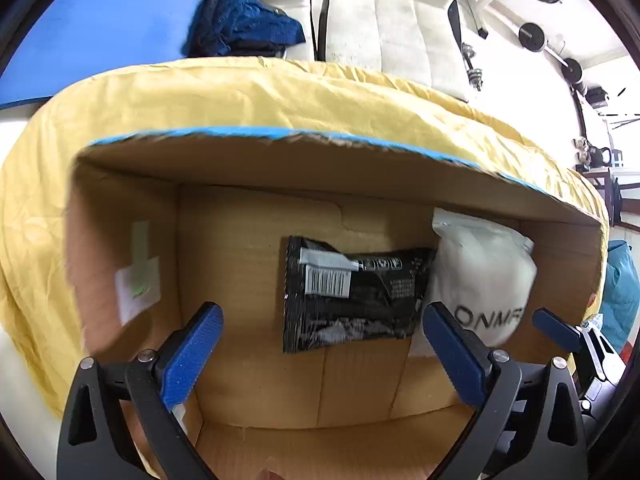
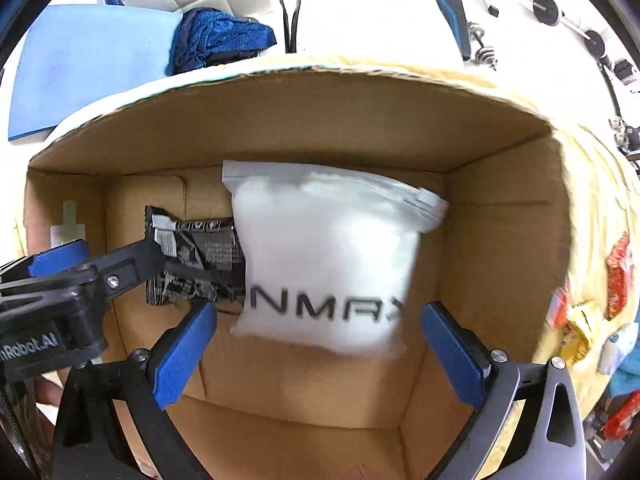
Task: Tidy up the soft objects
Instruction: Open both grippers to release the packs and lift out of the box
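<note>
An open cardboard box [image 1: 248,168] [image 2: 500,240] stands on a yellow cloth [image 1: 240,96]. On its floor lie a black packet with a barcode [image 1: 352,296] [image 2: 200,264] and, right of it, a white zip bag printed "ONMAX" [image 1: 484,272] [image 2: 328,256]. My left gripper [image 1: 320,356] is open and empty above the box, over the black packet. My right gripper [image 2: 320,356] is open and empty, just in front of the white bag. The left gripper's arm [image 2: 80,280] shows at the left of the right wrist view.
A blue foam mat [image 1: 100,32] [image 2: 92,64] and a dark blue bundled cloth [image 1: 240,24] [image 2: 216,36] lie behind the box on a white quilted surface. Snack packets [image 2: 580,320] lie on the yellow cloth to the right. Weights [image 1: 532,36] lie at far right.
</note>
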